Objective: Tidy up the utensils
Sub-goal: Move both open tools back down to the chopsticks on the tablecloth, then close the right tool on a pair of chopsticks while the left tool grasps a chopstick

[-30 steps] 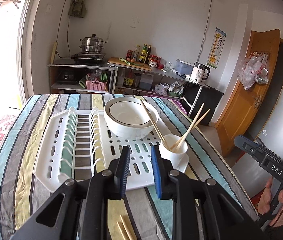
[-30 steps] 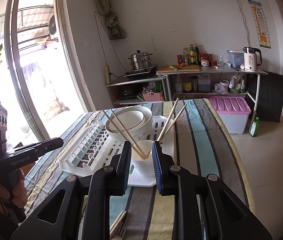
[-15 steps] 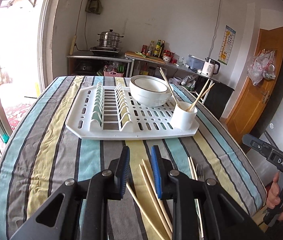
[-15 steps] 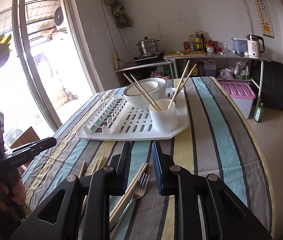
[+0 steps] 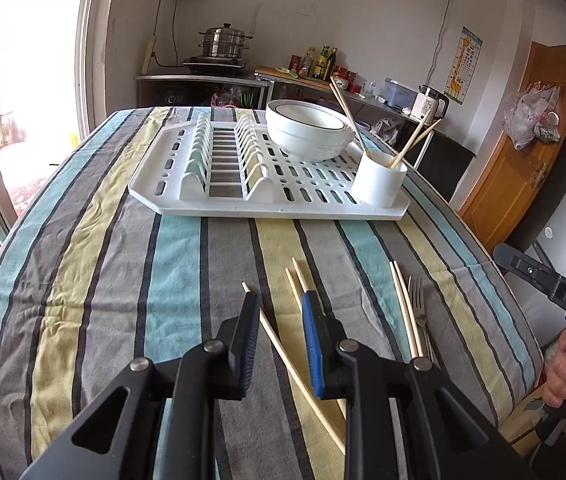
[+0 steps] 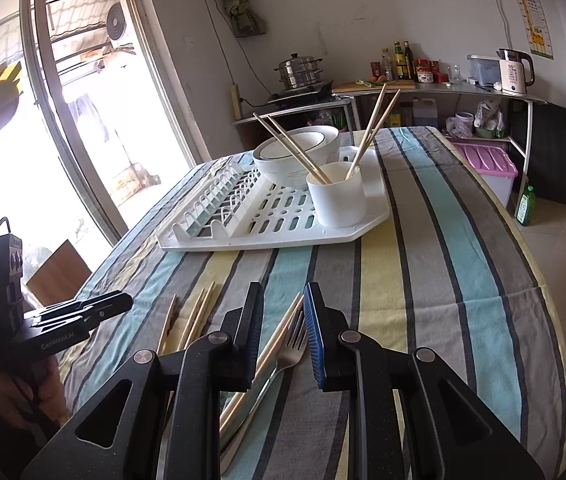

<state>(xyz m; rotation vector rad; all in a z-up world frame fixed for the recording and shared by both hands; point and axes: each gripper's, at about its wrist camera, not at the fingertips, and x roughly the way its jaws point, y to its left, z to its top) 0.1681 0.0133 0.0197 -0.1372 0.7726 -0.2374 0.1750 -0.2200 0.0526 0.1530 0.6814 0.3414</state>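
**Both grippers pulled back from the rack to the loose utensils**

Since a second ago you have drawn both grippers away from the drying rack (image 5: 219, 200), and the near end of the striped tablecloth (image 5: 95, 280) now fills the foreground in both views. On the rack sit the stacked white bowls (image 5: 307, 136) and, at its near right corner, the white cup (image 5: 379, 184), which already holds four chopsticks leaning outward.

Your left gripper (image 5: 279, 336) hangs over the cloth with its jaws parted and nothing between them; a single chopstick (image 5: 295, 372) runs diagonally under the gap. Just to its right lies a pair of chopsticks (image 5: 297, 280), and further right a second pair (image 5: 403, 308) beside the fork (image 5: 417, 300).

Your right gripper (image 6: 283, 336) is likewise parted and empty, poised above that second pair (image 6: 271, 344) and the fork (image 6: 291, 348), which lie touching along their length.

To do the next pick well, I judge you should choose one item per hand. Lower the left jaws so they straddle the single chopstick across its shaft, not along it, and close near its middle so it does not swing. On the right, keep the fork's tines out of the jaws if you want the sticks, or you may lift both together.
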